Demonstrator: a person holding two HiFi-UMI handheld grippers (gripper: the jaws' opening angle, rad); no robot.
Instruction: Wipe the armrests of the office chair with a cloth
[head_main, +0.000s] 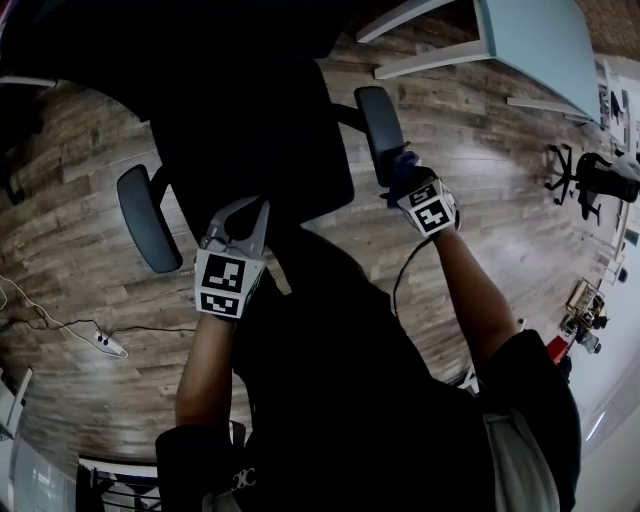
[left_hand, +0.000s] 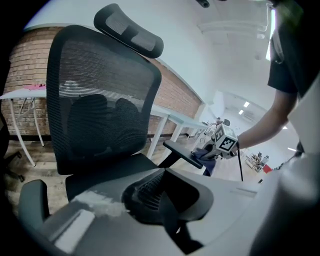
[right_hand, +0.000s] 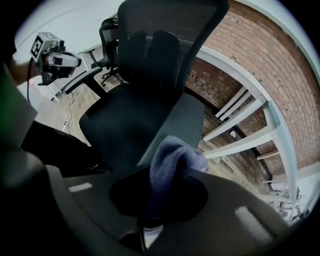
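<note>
Nearest is the person's dark-shirted torso (head_main: 340, 400), leaning over the office chair (head_main: 250, 130) from its front. At far left the left armrest (head_main: 148, 220) stands bare, with nothing touching it. Just beside it, over the front edge of the seat, the left gripper (head_main: 242, 210) hangs with its jaws drawn together on nothing. Across the seat, the right armrest (head_main: 378, 125) has the blue cloth (head_main: 403, 165) pressed on the near end of its pad. The right gripper (head_main: 410, 180) has its jaws clamped on that cloth, a fold of which bulges out past the tips.

The step in hand looks like wiping the right armrest, begun at its front end. The next move probably calls for drawing the cloth along the pad toward the backrest with steady downward pressure. The left armrest appears not yet wiped.
</note>
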